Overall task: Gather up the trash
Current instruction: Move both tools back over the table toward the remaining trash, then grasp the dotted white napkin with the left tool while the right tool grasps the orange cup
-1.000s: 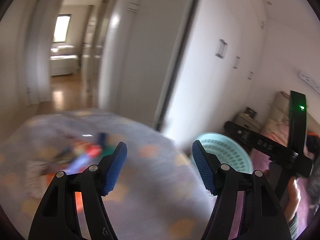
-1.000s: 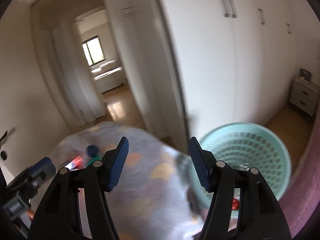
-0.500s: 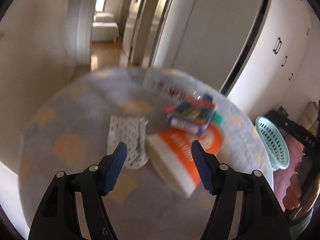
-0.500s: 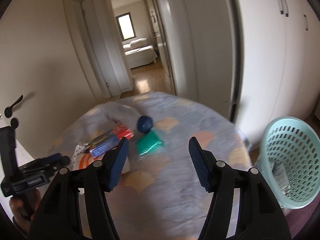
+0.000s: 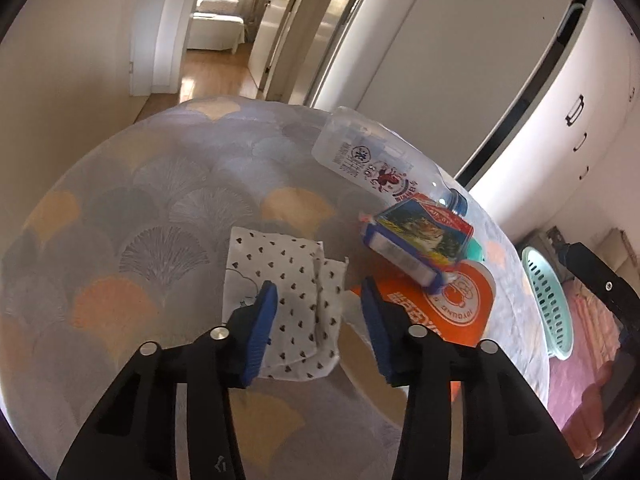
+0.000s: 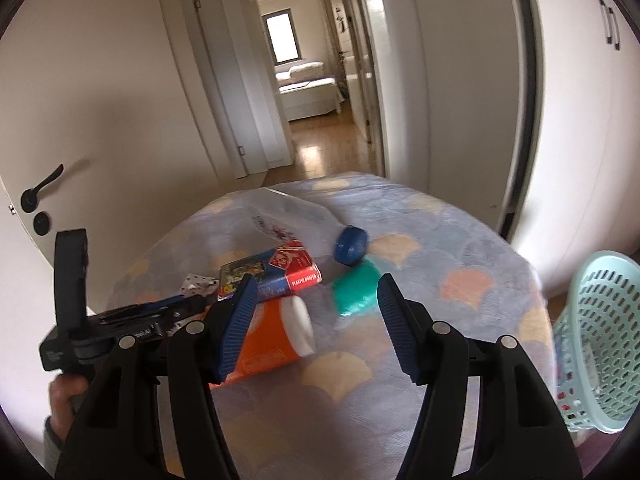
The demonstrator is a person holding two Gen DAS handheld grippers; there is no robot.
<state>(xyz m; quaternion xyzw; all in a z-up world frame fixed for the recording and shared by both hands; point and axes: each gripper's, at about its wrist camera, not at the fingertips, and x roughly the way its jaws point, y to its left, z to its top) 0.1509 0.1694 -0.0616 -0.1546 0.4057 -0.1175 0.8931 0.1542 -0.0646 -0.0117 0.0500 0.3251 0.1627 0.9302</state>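
Swinging down from the basket side, the left gripper [image 5: 316, 312] now straddles the heart-print wrapper [image 5: 288, 280], jaws closing, not yet pinching. The right gripper [image 6: 312, 312] hangs apart, empty, over the green packet [image 6: 354, 286]. Trash litters the patterned bedspread [image 5: 160, 200]; the mint basket [image 6: 600, 336] waits beside it, wardrobe [image 6: 580, 120] behind.

A white bed [image 6: 308, 88] (down the hallway), a black door handle [image 6: 42, 188].

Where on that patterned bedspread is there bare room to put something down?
Bare: the patterned bedspread left of the heart-print paper packet, and its near right part beside the mint plastic basket. Crowded: the middle, around the orange round tub and clear plastic bottle.
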